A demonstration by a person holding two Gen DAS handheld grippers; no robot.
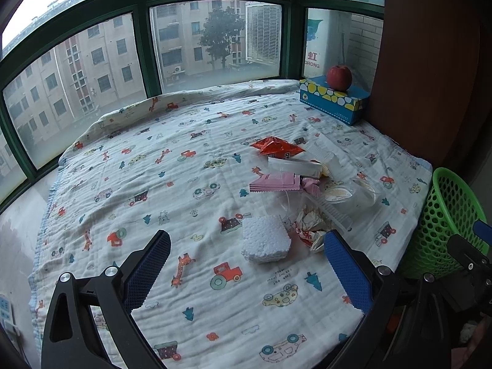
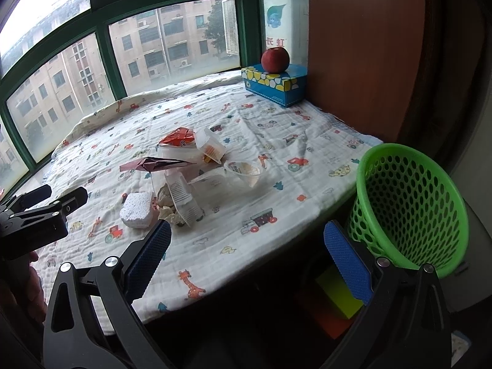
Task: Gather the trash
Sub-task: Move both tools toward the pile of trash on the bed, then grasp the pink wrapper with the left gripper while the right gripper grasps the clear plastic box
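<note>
Both tools stand wide open and hold nothing: the left gripper hovers low over the near part of the printed blanket, and the right gripper hangs off the near edge, beside the green basket at the near right.

Between the left gripper's fingers, just ahead, lies a white foam block, the nearest piece of a trash pile that sits right of centre on the blanket. Behind it are crumpled paper, a pink wrapper, clear plastic trays, a small clear cup and, farthest, an orange snack bag.

The foam looks very light, stiff but crumbly, so a gentle pinch across its two side faces should do; too hard a squeeze would likely dent it. It lies flat, squarish, with no clear long axis. The pink wrapper is thin, soft and probably slippery; its long axis runs left to right, so pinching an end or a raised fold seems best. The trays look brittle and springy.

An apple on a blue tissue box in the far right corner does not look like trash.
</note>
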